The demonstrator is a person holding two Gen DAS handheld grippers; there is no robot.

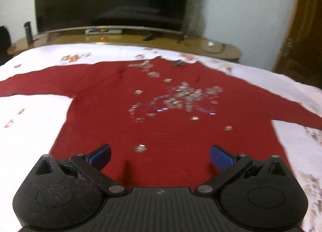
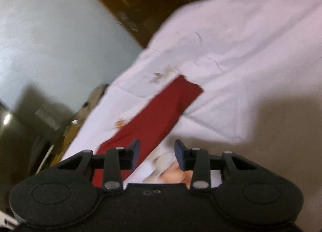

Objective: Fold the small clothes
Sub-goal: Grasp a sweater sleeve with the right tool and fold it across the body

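A red long-sleeved top (image 1: pixel 161 99) with silver sequins on the chest lies flat, front up, on a white floral sheet (image 1: pixel 36 115), both sleeves spread out. My left gripper (image 1: pixel 160 156) is open and empty, hovering over the top's near hem. In the right wrist view one red sleeve (image 2: pixel 161 109) runs diagonally across the sheet (image 2: pixel 241 61). My right gripper (image 2: pixel 157 148) is open and empty, just above the sleeve's near part, its left finger over the red cloth.
A dark TV (image 1: pixel 112 0) stands on a wooden unit (image 1: pixel 124 41) beyond the bed's far edge, with a set-top box (image 1: pixel 102 31) and remote. A wooden door (image 1: pixel 301 31) is at the right. The bed's edge drops off at the left in the right wrist view.
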